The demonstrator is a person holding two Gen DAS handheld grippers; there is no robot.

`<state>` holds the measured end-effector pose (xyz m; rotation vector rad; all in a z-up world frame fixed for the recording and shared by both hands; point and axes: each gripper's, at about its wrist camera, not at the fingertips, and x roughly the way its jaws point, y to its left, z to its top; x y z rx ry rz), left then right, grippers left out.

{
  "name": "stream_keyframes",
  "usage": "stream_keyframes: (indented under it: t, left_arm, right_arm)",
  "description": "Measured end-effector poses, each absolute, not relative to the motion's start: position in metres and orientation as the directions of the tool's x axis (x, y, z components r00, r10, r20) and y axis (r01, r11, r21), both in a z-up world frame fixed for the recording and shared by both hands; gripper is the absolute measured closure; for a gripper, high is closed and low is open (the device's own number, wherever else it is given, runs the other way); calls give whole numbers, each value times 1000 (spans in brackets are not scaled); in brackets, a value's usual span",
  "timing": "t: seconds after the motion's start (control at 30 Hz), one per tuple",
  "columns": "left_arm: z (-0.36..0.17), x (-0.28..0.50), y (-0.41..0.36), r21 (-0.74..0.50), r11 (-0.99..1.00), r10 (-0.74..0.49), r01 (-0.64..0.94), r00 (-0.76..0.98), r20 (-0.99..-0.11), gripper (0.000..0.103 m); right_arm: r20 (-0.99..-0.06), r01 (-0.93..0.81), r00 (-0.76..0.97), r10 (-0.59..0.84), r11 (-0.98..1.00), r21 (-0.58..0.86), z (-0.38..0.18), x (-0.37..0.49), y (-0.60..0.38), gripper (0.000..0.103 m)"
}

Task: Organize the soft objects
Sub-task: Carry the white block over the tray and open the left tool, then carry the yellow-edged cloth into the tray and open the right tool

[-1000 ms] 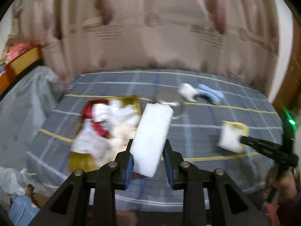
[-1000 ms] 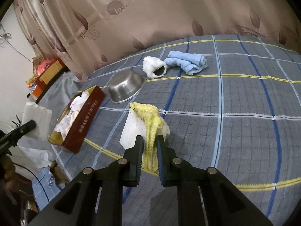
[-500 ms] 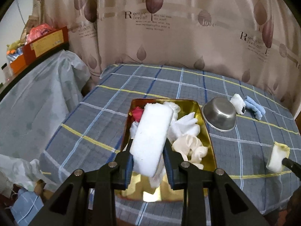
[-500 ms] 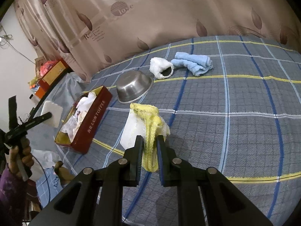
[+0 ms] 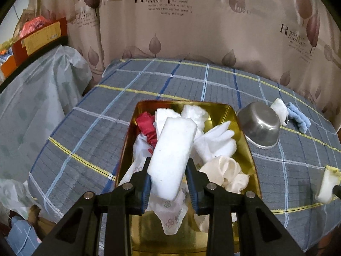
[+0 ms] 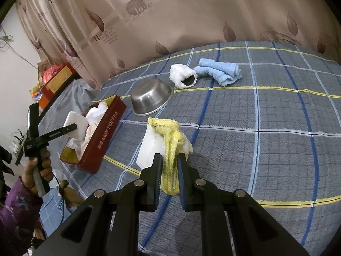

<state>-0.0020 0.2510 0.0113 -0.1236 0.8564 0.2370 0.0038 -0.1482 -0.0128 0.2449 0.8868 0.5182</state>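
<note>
Carried over the tin [image 5: 253, 166], left hand-held gripper [image 5: 169, 183], jaws just easing, holds the white sponge [image 5: 172, 153] (loosely); the heaped tin may spill it. Right hand-held gripper [image 6: 168, 178] pinches the yellow cloth [image 6: 170, 149].

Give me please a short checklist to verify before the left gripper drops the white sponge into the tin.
1. White sponge sits between the left gripper pads: ok.
2. Sponge is over the gold tin: ok.
3. Free room in the tin among the white cloths: cannot tell, it looks crowded.
4. Steel bowl stands beside the tin, apart from it: ok.
5. Right gripper is shut on the yellow cloth, away from the tin: ok.
</note>
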Motion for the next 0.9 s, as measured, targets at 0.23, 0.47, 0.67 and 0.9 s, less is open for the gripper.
stream_keyframes:
  t: [0.23,0.47,0.67,0.9]
  left_arm:
    - [6,-2,250,-7,973,144,-232,625,-767,67]
    - [12,-7,246,-18,976,123,-215,623,-772,59]
    - [29,-15,241,-13,975,137,-222,644,-753,53]
    - [60,-53,234,16,947,249,-322,698,-672,52]
  right_arm:
    - [-684,-335,505,527,849,407,-15,4,-141,90]
    - [-687,-342,500,527,849,402,-16,4,-136,90]
    - [-686,-345,497,531,846,405,-14,4,-135,90]
    - [-663,-380,505,553,832,405,3,4,-125,90]
